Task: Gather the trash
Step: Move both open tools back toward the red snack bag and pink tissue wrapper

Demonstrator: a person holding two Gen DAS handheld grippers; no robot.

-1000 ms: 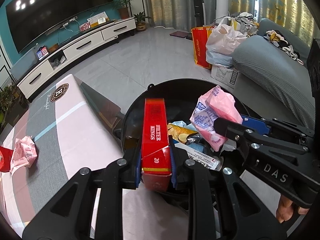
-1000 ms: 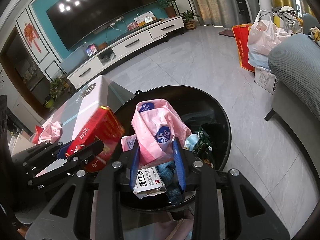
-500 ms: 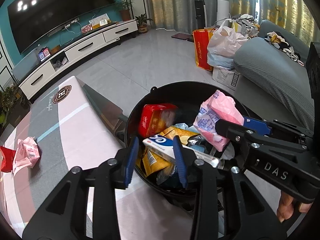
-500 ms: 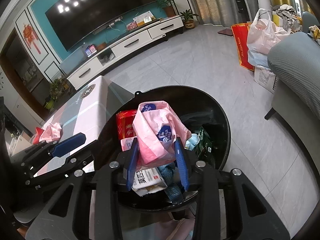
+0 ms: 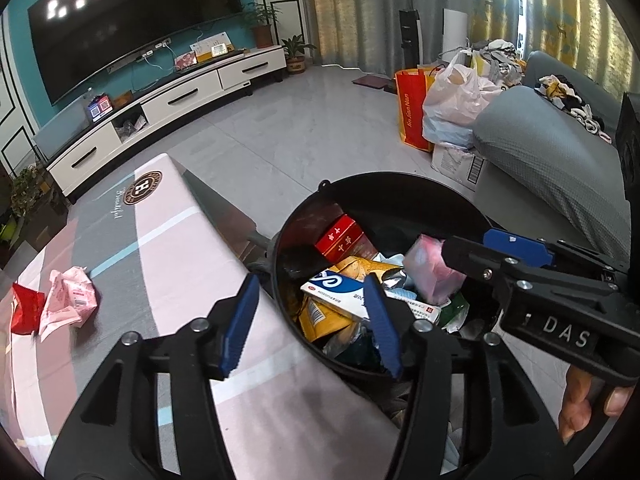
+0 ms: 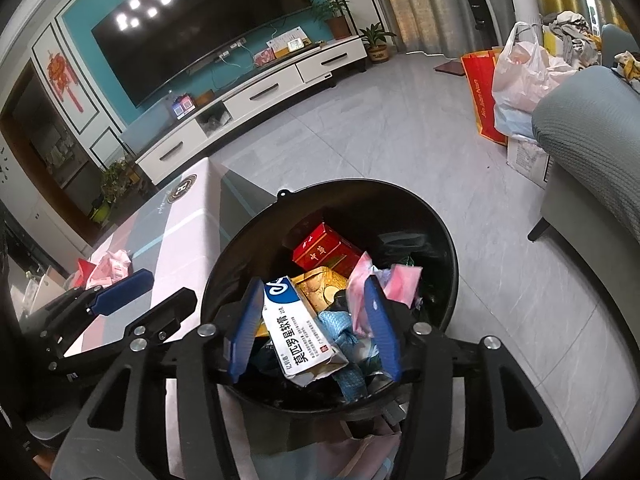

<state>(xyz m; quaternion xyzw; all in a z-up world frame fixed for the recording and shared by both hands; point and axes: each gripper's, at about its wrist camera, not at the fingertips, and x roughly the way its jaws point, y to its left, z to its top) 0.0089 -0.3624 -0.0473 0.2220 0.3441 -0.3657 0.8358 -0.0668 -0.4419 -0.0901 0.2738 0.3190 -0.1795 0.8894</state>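
Both tools, left (image 5: pixel 312 322) and right (image 6: pixel 310 330), just released, hang over the full bin (image 6: pixel 448 240); crumpled wrappers (image 5: pixel 68 300) lie on the table (image 5: pixel 168 264)

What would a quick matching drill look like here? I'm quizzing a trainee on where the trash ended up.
Things:
1. red cigarette box
2. crumpled pink wrapper
3. orange shopping bag
4. white and blue medicine box

Places:
A. on the table
B. on the floor by the sofa
C. far side of the black bin's contents
D. near side of the bin's contents

Pairs: 1-C, 2-A, 3-B, 4-D
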